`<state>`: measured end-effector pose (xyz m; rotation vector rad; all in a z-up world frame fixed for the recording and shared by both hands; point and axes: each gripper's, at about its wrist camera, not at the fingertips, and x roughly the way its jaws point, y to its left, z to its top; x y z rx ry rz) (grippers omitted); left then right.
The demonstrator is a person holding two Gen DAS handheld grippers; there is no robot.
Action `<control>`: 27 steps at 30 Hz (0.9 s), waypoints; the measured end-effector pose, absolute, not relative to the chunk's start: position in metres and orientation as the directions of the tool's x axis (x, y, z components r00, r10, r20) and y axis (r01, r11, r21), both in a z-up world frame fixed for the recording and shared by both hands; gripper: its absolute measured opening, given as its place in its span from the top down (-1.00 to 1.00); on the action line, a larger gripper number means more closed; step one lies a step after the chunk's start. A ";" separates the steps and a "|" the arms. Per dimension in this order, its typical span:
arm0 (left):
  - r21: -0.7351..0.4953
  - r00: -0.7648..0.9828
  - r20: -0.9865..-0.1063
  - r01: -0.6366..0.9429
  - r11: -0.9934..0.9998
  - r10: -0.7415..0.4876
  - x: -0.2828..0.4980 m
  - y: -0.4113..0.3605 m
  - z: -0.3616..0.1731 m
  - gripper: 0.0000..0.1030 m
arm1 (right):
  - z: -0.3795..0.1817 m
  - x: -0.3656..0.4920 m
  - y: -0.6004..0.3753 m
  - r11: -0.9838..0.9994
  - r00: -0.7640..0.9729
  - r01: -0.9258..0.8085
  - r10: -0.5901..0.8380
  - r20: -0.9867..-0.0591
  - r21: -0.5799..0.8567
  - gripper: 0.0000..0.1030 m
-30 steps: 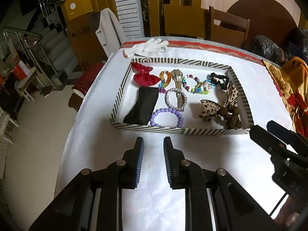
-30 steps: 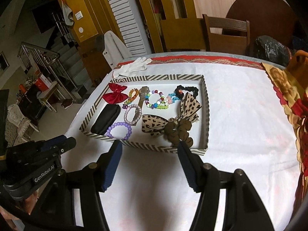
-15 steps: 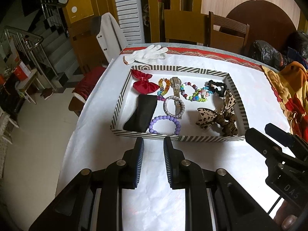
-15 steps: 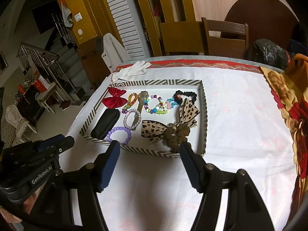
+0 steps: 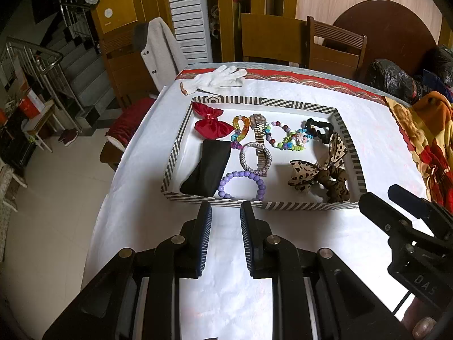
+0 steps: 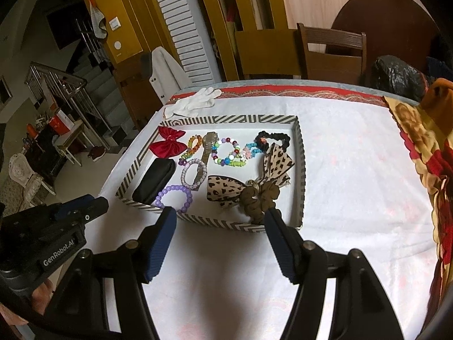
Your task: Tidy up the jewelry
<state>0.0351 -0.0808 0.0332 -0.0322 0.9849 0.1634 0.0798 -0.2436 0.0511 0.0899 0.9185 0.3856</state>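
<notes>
Jewelry tray (image 5: pixel 170 167) just beyond both tools

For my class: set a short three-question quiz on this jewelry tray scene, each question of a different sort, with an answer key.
1. True or false: the left gripper holds a bracelet.
2. What lies nearest the near wall of the striped tray? A. red bow B. purple bead bracelet C. white glove
3. Fill in: the white glove lies ____ the tray.

Key: 1. False, both grippers are open and empty, the right gripper wider. 2. B. 3. Outside, beyond its far wall.
</notes>
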 end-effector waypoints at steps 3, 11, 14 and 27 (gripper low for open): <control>0.046 0.540 -0.833 -0.148 0.988 0.120 0.037 -0.081 0.033 0.34 | 0.051 0.080 -0.244 0.928 0.544 -0.286 0.362 -0.757 0.238 -0.32; 0.045 0.540 -0.833 -0.148 0.988 0.119 0.039 -0.082 0.033 0.34 | 0.050 0.081 -0.243 0.928 0.542 -0.289 0.361 -0.759 0.236 -0.32; 0.045 0.539 -0.834 -0.147 0.988 0.119 0.040 -0.082 0.033 0.34 | 0.050 0.082 -0.242 0.927 0.539 -0.290 0.362 -0.760 0.236 -0.32; 0.017 0.542 -0.836 -0.139 0.990 0.090 0.043 -0.077 0.029 0.34 | 0.045 0.081 -0.241 0.930 0.537 -0.283 0.357 -0.764 0.235 -0.32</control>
